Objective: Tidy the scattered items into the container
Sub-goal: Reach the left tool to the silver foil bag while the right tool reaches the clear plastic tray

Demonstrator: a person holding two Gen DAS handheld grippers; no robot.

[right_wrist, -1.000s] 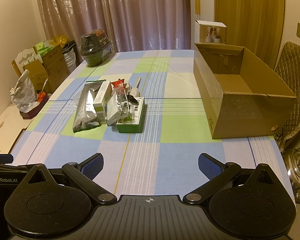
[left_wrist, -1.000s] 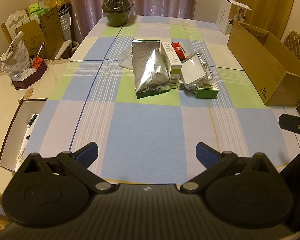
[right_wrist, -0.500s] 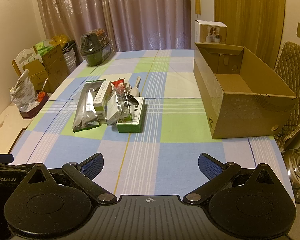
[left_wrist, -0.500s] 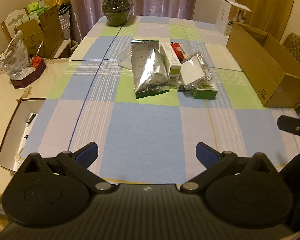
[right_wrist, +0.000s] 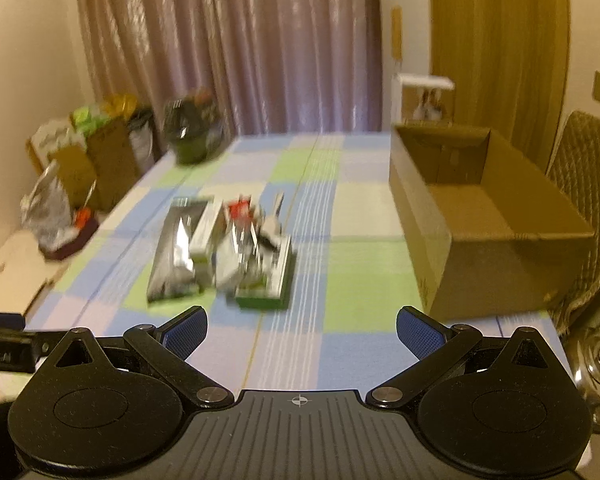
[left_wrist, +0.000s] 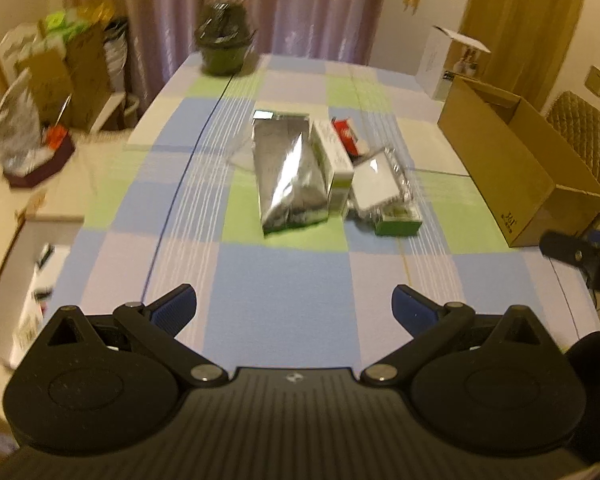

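A cluster of items lies mid-table: a silver foil bag [left_wrist: 290, 176], a white and green carton [left_wrist: 334, 160], a red packet [left_wrist: 346, 134], a clear-wrapped white pack [left_wrist: 378, 182] and a green box [left_wrist: 398, 222]. The same heap shows blurred in the right wrist view, with the foil bag [right_wrist: 176, 256] and green box [right_wrist: 268, 280]. An open brown cardboard box [right_wrist: 488, 216] stands at the table's right side, also seen as the cardboard box [left_wrist: 516, 168]. My left gripper [left_wrist: 294, 308] and right gripper [right_wrist: 302, 330] hover open over the near table edge, holding nothing.
A dark green lidded pot [left_wrist: 224, 46] stands at the far end of the checked tablecloth [left_wrist: 284, 300]. A small white box [left_wrist: 444, 62] sits behind the cardboard box. Boxes and bags [left_wrist: 40, 92] crowd the left floor; a quilted chair [right_wrist: 592, 184] stands right.
Both grippers have moved forward toward the heap and the views now blur with motion. Nothing on the table has shifted; both stay open.
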